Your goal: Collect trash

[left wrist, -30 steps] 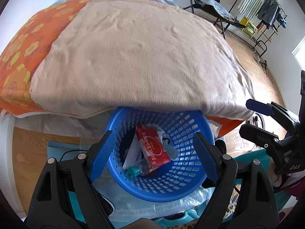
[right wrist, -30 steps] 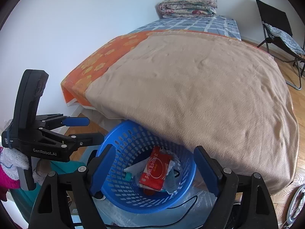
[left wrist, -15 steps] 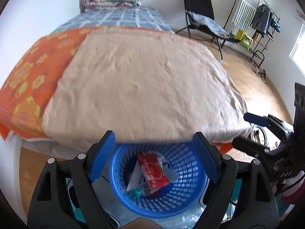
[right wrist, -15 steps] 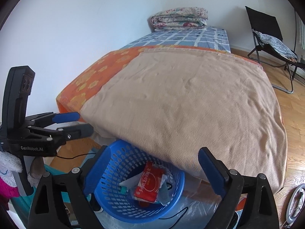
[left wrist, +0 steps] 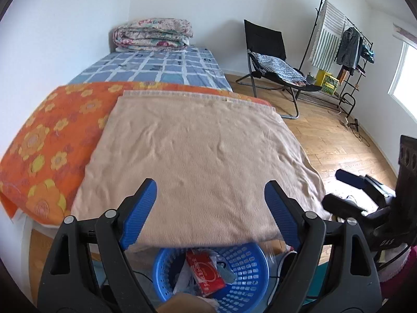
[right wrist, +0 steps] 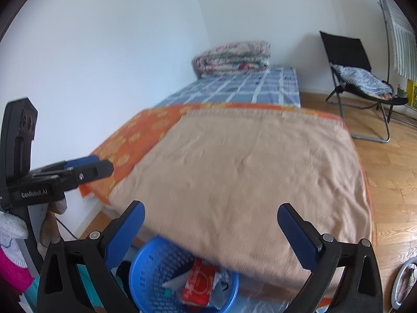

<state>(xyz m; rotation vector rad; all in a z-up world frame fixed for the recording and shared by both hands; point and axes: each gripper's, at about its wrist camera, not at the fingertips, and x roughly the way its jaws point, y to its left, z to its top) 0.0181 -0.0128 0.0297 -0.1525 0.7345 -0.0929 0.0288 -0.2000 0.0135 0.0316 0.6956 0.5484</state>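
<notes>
Trash, a red packet (left wrist: 206, 271) among wrappers, is seen lying inside the blue basket (left wrist: 247, 266) on the floor, below and between the fingers of the left claw (left wrist: 209, 210). Both jaws are being opened wide with nothing gripped; beyond the right claw (right wrist: 211, 230) the tan blanket (right wrist: 247, 177) is spread on the bed.

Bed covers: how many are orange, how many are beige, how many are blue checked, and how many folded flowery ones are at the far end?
Orange flowered cover: 1
Beige blanket: 1
Blue checked sheet: 1
Folded flowery quilt: 1
Total: 4
</notes>
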